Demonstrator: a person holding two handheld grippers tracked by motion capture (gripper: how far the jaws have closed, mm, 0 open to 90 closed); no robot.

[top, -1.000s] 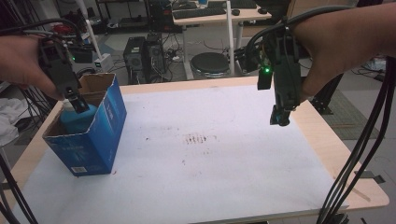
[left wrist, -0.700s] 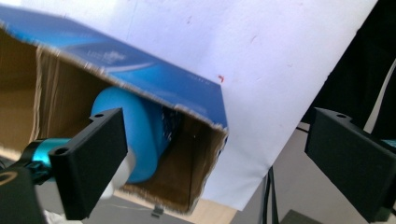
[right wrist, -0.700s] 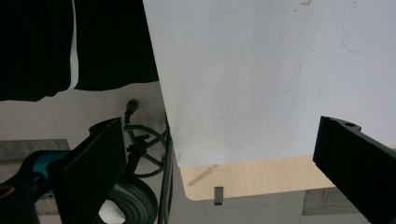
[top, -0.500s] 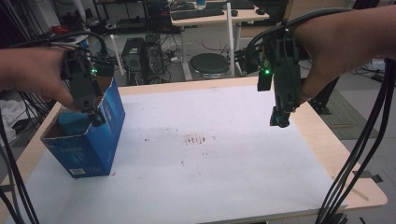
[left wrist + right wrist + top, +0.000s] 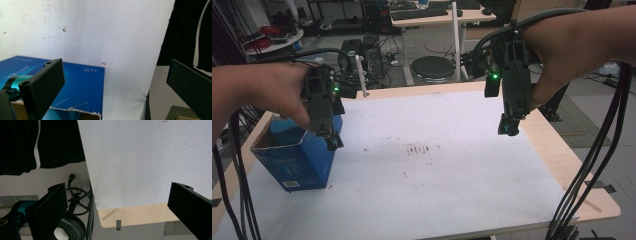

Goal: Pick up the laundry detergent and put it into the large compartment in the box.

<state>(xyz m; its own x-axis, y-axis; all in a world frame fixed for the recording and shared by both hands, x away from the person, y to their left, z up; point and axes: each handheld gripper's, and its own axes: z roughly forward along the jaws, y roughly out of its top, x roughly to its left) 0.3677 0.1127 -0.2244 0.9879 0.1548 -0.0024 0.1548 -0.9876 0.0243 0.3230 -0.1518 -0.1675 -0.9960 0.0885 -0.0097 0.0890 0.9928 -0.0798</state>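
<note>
An open-topped blue cardboard box [image 5: 297, 162] stands at the table's left edge, with something light blue inside it [image 5: 287, 125]. My left gripper [image 5: 332, 143] hangs at the box's right wall, pointing down. In the left gripper view its jaws [image 5: 117, 92] stand wide apart over the box's blue side [image 5: 80, 85] and the white sheet. They have just been opening, and nothing is between them. My right gripper [image 5: 510, 130] is held above the right part of the table, apart from everything. Its jaws [image 5: 120, 207] are open and empty over the table's edge.
A white sheet [image 5: 437, 190] with a dark smudge [image 5: 419, 148] covers the wooden table [image 5: 562, 160]. Cables [image 5: 592, 165] trail down at the right and left [image 5: 237, 190]. Behind the table are a round stool [image 5: 432, 67] and a desk with computers.
My left gripper has come out of the box's opening and moved right to its right wall. The right gripper has stayed put.
</note>
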